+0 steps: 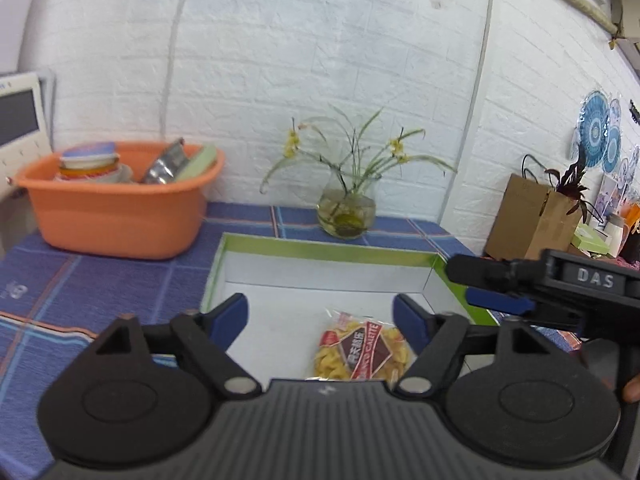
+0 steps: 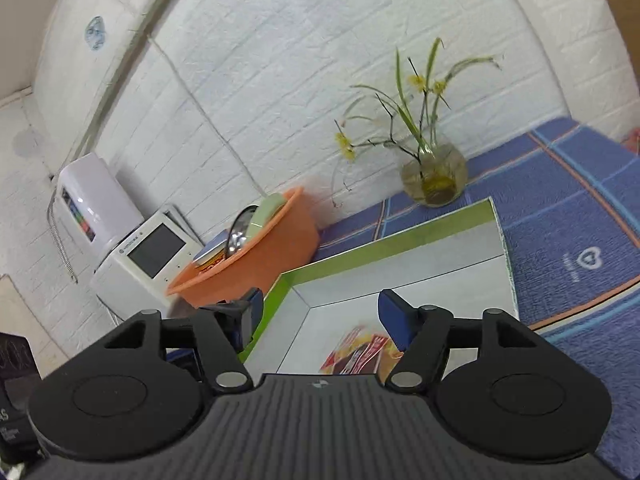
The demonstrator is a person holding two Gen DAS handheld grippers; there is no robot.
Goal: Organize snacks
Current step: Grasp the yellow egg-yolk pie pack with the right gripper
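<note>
A clear snack bag [image 1: 362, 350] of yellow chips with a red and brown label lies inside a shallow white box with a green rim [image 1: 320, 250], at its near right. My left gripper [image 1: 320, 320] is open and empty, hovering above the box's near edge, the bag just below its right finger. My right gripper [image 2: 320, 312] is open and empty above the same box [image 2: 384, 240]; the bag [image 2: 356, 350] shows below it. The right gripper also enters the left wrist view [image 1: 484, 284] from the right, over the box's right rim.
An orange plastic basin [image 1: 120, 208] holding cups and a metal item stands at the back left on the blue checked cloth. A glass vase with flowers [image 1: 348, 208] stands behind the box. A brown paper bag [image 1: 532, 220] is at the right. A white appliance [image 2: 144, 260] stands beyond the basin.
</note>
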